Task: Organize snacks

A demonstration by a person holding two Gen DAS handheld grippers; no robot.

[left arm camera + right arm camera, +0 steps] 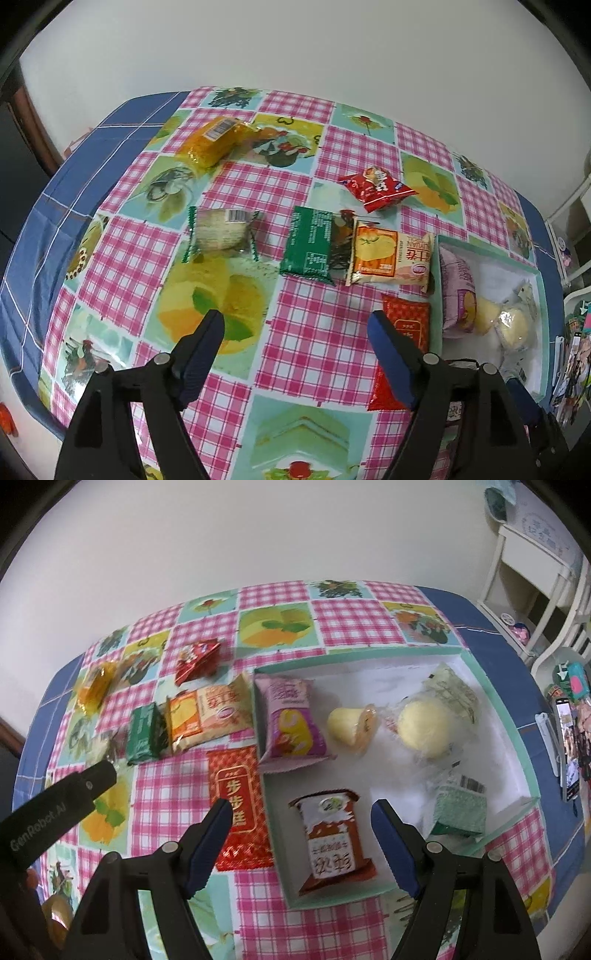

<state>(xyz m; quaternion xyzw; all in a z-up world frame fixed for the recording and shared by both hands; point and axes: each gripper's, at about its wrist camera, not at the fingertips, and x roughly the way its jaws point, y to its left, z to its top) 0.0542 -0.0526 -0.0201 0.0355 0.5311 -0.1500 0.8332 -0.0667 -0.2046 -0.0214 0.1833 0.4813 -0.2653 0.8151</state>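
My left gripper (pixel 295 326) stands open over the checked tablecloth (pixel 314 343) with nothing between its fingers. Ahead of it lie a white-and-green pack (pixel 221 234), a green pack (pixel 312 247), an orange pack (pixel 391 258), a red chips bag (pixel 376 188) and a yellow pack (pixel 210 142). A flat red packet (pixel 406 325) lies beside its right finger. My right gripper (pixel 301 808) is open above a brown-and-white pack (pixel 328 842) that lies in the teal-rimmed box (pixel 517 738). Its pads do not touch the pack.
The box also holds a purple pack (pixel 291 720), a jelly cup (pixel 352 725), a wrapped yellow bun (pixel 424 731) and a green packet (pixel 460 808). The red packet (pixel 236 805) lies just left of the box. A white shelf (pixel 528 565) stands at the right.
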